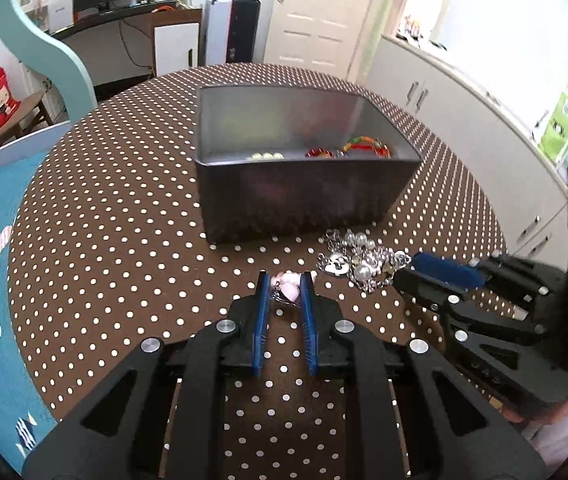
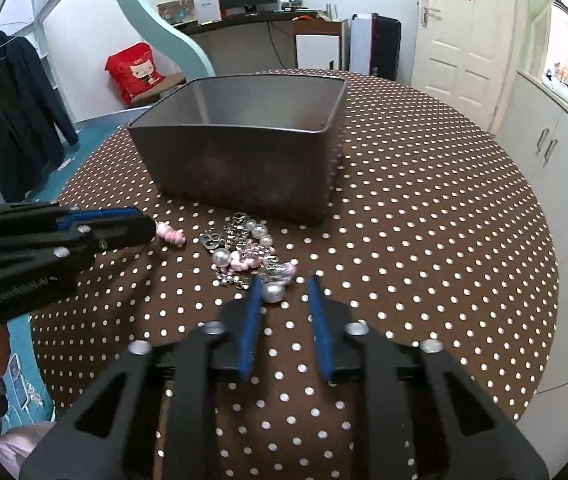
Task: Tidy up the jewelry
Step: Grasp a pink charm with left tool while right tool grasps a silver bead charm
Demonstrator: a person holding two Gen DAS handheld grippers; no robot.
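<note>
Lying on the dotted tablecloth (image 1: 124,200) before the grey bin (image 1: 300,196): pearl-and-chain jewelry heap (image 1: 360,260). Pink bead piece (image 1: 289,285) pinched between left gripper (image 1: 286,280) fingers. Right gripper (image 2: 284,286) spread, beside a pearl (image 2: 274,293). Bin holds colored bracelets (image 1: 364,148).

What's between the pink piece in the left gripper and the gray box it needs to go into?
Nothing lies on the table between them. The left gripper has its fingers around the pink piece, and only bare tablecloth separates it from the gray box. The box's tall near wall must be cleared by lifting.
</note>
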